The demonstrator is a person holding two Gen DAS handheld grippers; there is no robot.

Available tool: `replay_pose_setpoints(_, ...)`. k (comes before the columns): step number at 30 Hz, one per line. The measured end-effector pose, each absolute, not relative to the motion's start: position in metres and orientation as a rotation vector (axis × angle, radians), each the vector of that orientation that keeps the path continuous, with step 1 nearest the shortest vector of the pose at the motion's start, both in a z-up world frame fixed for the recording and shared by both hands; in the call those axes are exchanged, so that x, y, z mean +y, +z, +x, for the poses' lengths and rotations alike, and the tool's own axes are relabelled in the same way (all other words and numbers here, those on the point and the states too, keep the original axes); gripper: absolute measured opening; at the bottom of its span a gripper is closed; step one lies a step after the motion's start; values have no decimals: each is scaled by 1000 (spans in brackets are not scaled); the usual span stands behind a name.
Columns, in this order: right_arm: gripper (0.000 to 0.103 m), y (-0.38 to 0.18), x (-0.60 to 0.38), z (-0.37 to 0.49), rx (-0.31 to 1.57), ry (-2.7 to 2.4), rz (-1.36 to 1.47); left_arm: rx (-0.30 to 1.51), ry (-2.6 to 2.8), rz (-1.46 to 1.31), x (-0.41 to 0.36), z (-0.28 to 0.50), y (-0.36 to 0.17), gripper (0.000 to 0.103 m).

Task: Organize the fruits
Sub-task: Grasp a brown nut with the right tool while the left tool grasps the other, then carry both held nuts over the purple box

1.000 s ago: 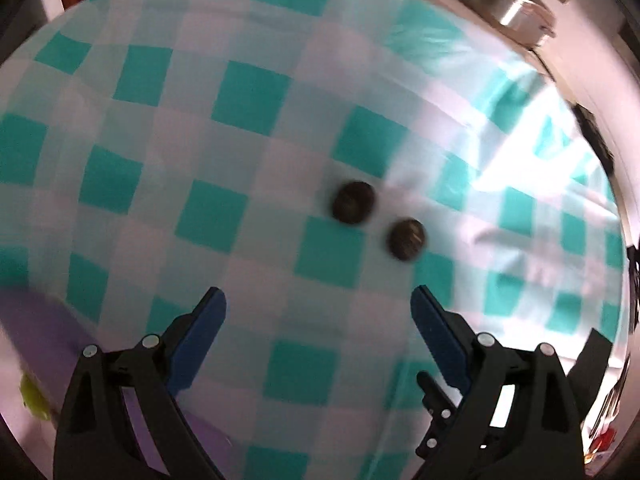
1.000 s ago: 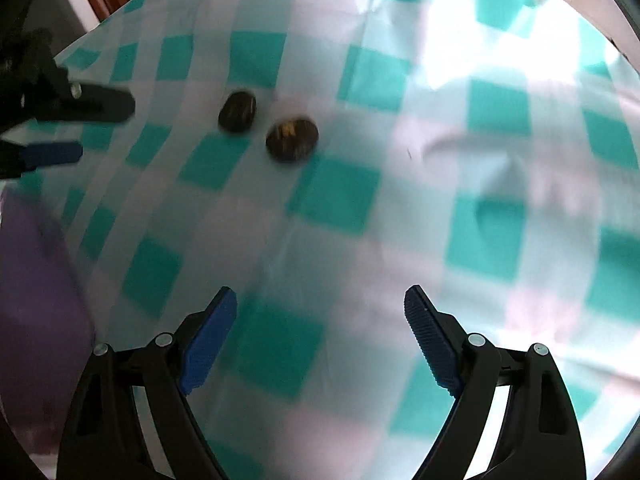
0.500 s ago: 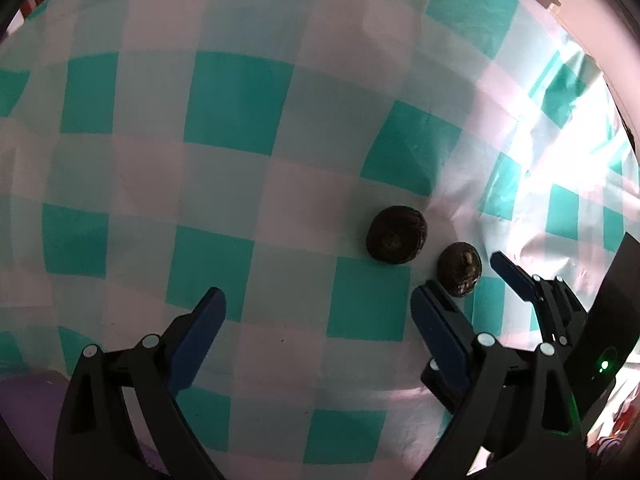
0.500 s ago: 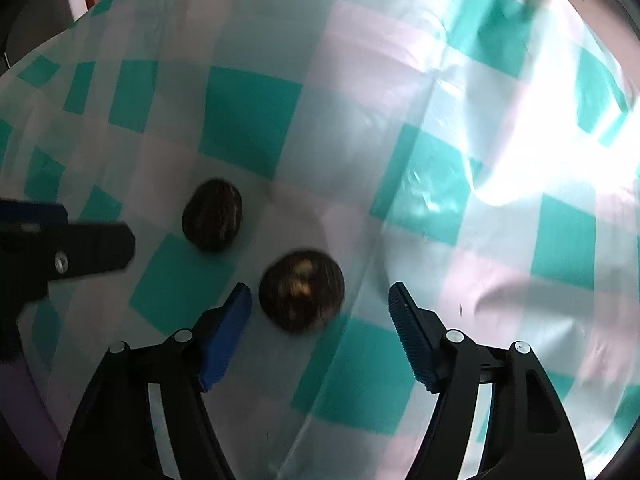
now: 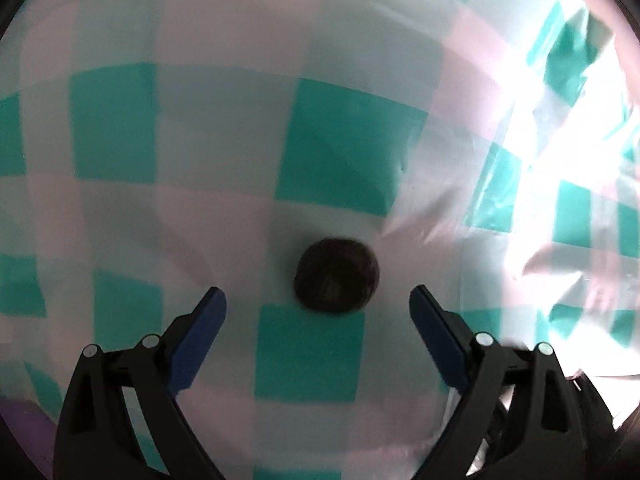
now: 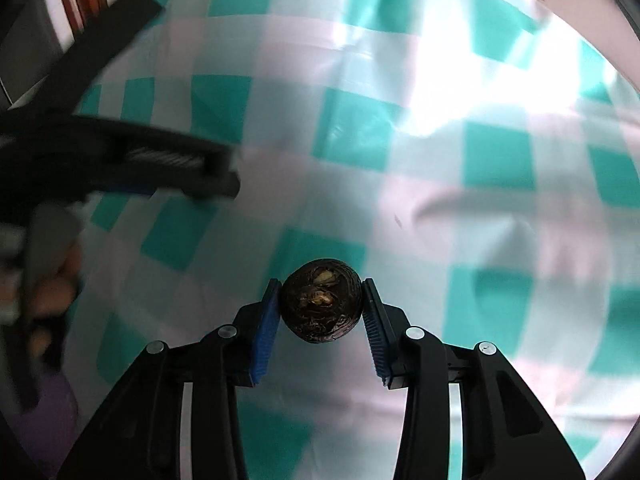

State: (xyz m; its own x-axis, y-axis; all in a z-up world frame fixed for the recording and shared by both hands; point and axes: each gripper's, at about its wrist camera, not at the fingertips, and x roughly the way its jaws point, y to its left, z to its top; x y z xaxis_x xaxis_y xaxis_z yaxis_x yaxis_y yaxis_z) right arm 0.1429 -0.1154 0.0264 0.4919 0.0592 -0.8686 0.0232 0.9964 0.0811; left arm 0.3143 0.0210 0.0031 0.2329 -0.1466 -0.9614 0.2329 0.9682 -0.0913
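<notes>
Fruits were the business of the moment: two dark, round, wrinkled ones, each seen by one camera. One fruit (image 6: 321,306) sat pinched between the blue pads of the right hand-held gripper (image 6: 321,312), the pads pressed against its left and right sides, its pale-flecked face turned toward the lens. Whether it rested on the checked cloth (image 6: 496,160) or was just off it could not be told.

The other fruit (image 5: 336,276) lay on the teal-and-white cloth covering the surface, straight ahead of the left hand-held gripper (image 5: 318,304) and just beyond its fingertips, slightly right of the midline. That gripper was spread wide, both pads well clear of the fruit. The fruit looked nearly spherical, so it showed no long axis to align with; a short advance straight forward would probably bring it between the pads. The left hand-held gripper was plainly the nearer one to it, and the right was already occupied.

In the right wrist view the left tool showed as a dark, blurred shape at the left edge. No brand, label or legible writing appeared anywhere.
</notes>
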Motion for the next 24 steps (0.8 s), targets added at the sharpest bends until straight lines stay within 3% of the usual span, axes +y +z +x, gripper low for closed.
replay_pose_setpoints(1,40,27,-119,138,1060,16,91,1289,-248,111,17,315,3,85)
replay_pose_setpoints(2,40,27,-122,133,1063,10,97,1269,-235,155,13,315,3,76)
replay_pose_setpoints(4,40,27,-128,123,1068,1,103,1228,-241,199,10,311,6,55)
replay_pose_setpoints(5,40,27,-131,115,1070,-3,104,1215,-256,202,10,308,8,36)
replay_pose_setpoints(15,40,42,-132,40,1058,46,78,1180,-336,211,10,247,40,36)
replay_pose_setpoints(24,40,63,-163,-32,1026,183,6,1193,-253,109,-4,82,61,36)
